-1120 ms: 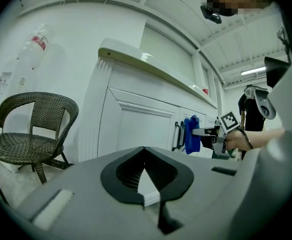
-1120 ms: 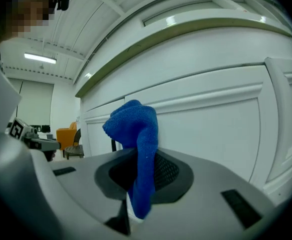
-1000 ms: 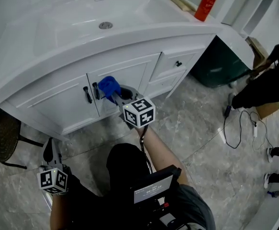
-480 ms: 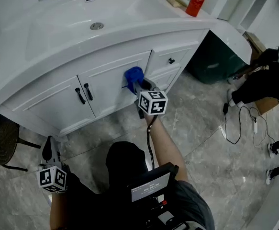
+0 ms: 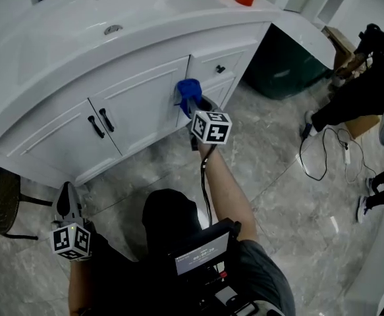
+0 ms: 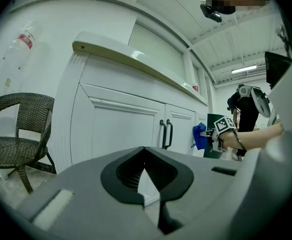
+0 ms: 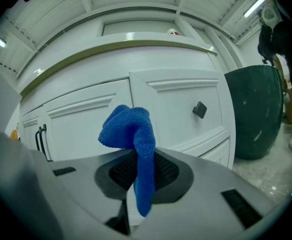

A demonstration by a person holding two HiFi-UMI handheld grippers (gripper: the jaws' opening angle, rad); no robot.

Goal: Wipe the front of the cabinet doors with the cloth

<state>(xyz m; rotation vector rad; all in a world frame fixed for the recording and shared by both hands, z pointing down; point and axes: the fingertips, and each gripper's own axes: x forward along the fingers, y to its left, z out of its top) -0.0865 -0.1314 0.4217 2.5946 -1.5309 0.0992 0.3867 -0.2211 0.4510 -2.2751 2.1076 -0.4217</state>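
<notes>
Step in hand, as I read it: wiping pass on the doors. My right gripper is clamped on the blue microfibre cloth. The jaws pinch its tail and the wad is bunched out ahead of the tips.

In the head view the cloth sits upper centre of the frame. It's at the right edge of the right-hand white panelled cabinet door, just beside the seam with the white drawer front and its small black knob. It looks in contact with the face, but I can't confirm that from the right gripper view.

My left gripper is at lower left of the frame, jaws pressed together on nothing. It's well apart from the cabinet, idle.

The surface doesn't show which panels are done.

Next move needs:
- wad flat on the panel
- sweep toward frame left, across to the left-hand door
- work around the two black bar handles
- firm pinch so the cloth doesn't slip out
</notes>
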